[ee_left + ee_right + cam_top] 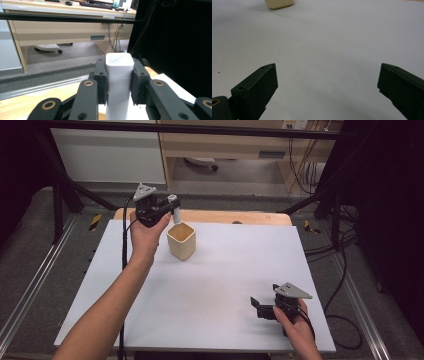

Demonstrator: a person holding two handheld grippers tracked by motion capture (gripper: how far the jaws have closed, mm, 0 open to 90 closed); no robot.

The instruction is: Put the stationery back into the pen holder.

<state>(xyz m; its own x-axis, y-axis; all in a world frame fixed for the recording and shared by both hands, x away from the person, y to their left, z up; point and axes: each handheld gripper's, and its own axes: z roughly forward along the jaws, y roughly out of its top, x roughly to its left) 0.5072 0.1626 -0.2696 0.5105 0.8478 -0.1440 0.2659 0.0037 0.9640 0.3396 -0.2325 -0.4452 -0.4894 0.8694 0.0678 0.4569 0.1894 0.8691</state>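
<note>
High view: white desk [210, 285] with a wooden edge along the far side. Left gripper [172, 209] is raised at far left of the desk, held in the person's left hand [146, 236], grey three-cornered plate on top. It is clamped on a white rectangular block [175, 210], which hangs just above and slightly left of a cream square cup [181, 241]. Cup stands upright on the desk, mouth up, far left of centre. Can't tell whether the block's lower end reaches inside the rim or sits just over it. Right gripper [256, 304] is low at near right, close to the desk surface, in the right hand [298, 326], jaws pointing left and spread apart with nothing between them. Cables trail from both grippers.

Left gripper view: both black jaws press the sides of the white rectangular block [118, 85], block upright, flat top facing the camera, end sticking out past the jaw tips. Behind it: a black frame bar, a wooden office table [62, 30] with a keyboard on top, chair base on the floor.

Right gripper view: jaws wide apart, bare white desk [324, 50] between them, nothing gripped. Bottom of the cream square cup [279, 3] is at the far top edge, left of centre, well apart from the jaws.
</note>
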